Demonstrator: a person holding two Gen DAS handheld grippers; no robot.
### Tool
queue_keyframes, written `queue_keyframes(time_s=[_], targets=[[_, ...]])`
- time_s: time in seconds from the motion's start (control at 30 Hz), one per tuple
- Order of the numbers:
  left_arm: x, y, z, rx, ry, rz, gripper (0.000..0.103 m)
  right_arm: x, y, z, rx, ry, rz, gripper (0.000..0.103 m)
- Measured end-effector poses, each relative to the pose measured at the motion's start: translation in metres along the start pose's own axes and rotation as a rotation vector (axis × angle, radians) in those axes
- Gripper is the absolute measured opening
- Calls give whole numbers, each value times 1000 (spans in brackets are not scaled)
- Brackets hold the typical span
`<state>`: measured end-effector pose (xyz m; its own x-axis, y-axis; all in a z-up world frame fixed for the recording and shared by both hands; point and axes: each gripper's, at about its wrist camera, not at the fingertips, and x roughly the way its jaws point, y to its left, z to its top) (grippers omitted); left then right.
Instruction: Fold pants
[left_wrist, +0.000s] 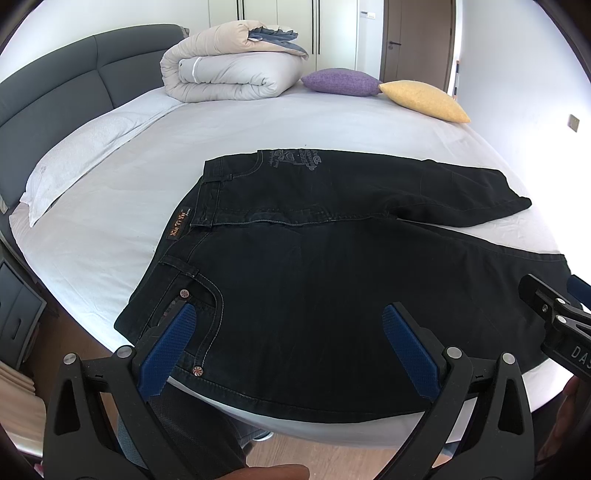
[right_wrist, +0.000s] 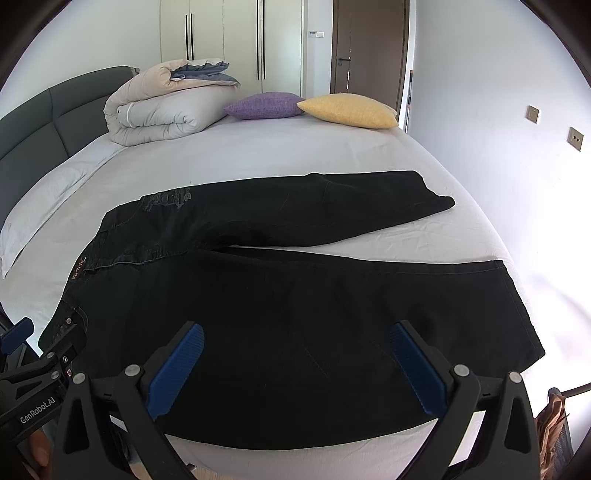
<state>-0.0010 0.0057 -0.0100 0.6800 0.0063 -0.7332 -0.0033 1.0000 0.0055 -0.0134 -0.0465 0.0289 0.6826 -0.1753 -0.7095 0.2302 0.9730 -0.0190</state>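
Note:
Black jeans (left_wrist: 332, 266) lie spread flat on the white bed (left_wrist: 258, 122), waistband to the left and both legs running right, slightly apart. In the right wrist view the same jeans (right_wrist: 280, 302) show the near leg's hem at the right. My left gripper (left_wrist: 290, 314) hovers open over the near hip pocket and thigh, its blue pads wide apart with nothing between them. My right gripper (right_wrist: 297, 332) is open above the near leg's lower half. Each gripper shows at the edge of the other's view.
A rolled beige and grey duvet (left_wrist: 232, 66) sits at the far side, beside a purple cushion (left_wrist: 340, 82) and a yellow cushion (left_wrist: 424, 99). A white pillow (left_wrist: 88, 155) lies along the grey headboard (left_wrist: 55, 81) at left. Wooden floor shows below the bed's near edge.

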Motion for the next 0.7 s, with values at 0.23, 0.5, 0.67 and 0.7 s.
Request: queue_keyframes(time_s=[0.23, 0.5, 0.67, 0.7], targets=[[0, -1, 0, 2, 0, 2, 103, 1, 1, 0, -2, 3, 0, 103], [1, 3, -4, 0, 0, -1, 103, 2, 3, -1, -9, 5, 1, 103], [1, 2, -2, -1, 1, 1, 103, 2, 3, -1, -8, 6, 1, 103], [1, 2, -2, -1, 2, 1, 103, 2, 3, -1, -9, 6, 2, 103]])
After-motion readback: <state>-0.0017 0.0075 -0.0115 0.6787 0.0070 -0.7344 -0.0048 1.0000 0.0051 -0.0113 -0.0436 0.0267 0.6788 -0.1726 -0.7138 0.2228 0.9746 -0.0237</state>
